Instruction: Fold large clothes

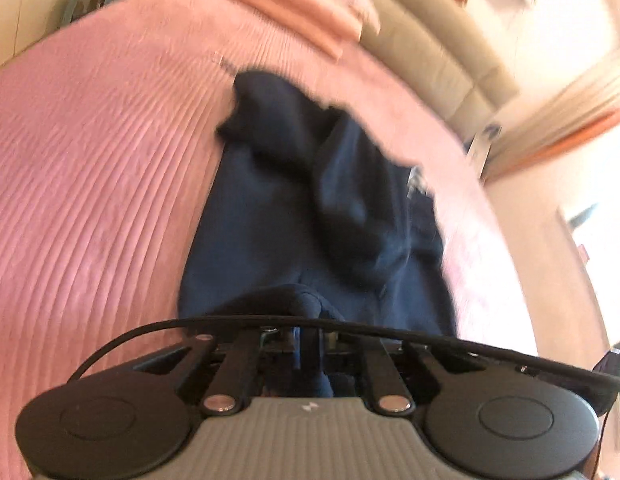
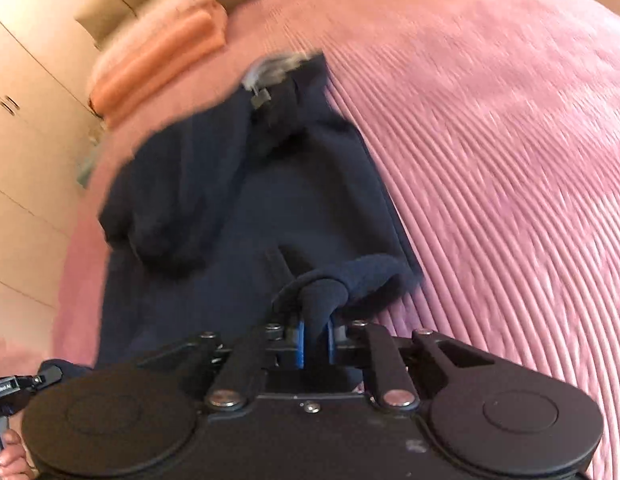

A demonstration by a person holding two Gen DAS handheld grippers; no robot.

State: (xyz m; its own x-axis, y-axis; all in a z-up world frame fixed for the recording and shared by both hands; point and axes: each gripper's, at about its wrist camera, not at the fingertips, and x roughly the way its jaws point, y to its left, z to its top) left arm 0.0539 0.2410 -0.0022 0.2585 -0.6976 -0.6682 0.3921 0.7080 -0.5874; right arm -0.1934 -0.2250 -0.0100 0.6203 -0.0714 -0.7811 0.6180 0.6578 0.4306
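A dark navy garment [image 1: 310, 208] lies bunched on a pink ribbed bedspread [image 1: 90, 200]; in the right wrist view it [image 2: 214, 208] spreads toward the upper left, with a grey collar part at its far end. My left gripper [image 1: 308, 320] is shut on a fold of the near hem. My right gripper [image 2: 315, 320] is shut on a bunched near corner of the same garment, cloth pinched between its blue pads [image 2: 301, 340]. The left gripper also shows at the lower left of the right wrist view [image 2: 14, 388].
Folded pink and orange blankets [image 1: 294, 4] lie at the bed's far side, also in the right wrist view [image 2: 158, 64]. A cream padded headboard [image 1: 437, 48] and beige wardrobe doors [image 2: 18, 128] border the bed. Both views are motion-blurred.
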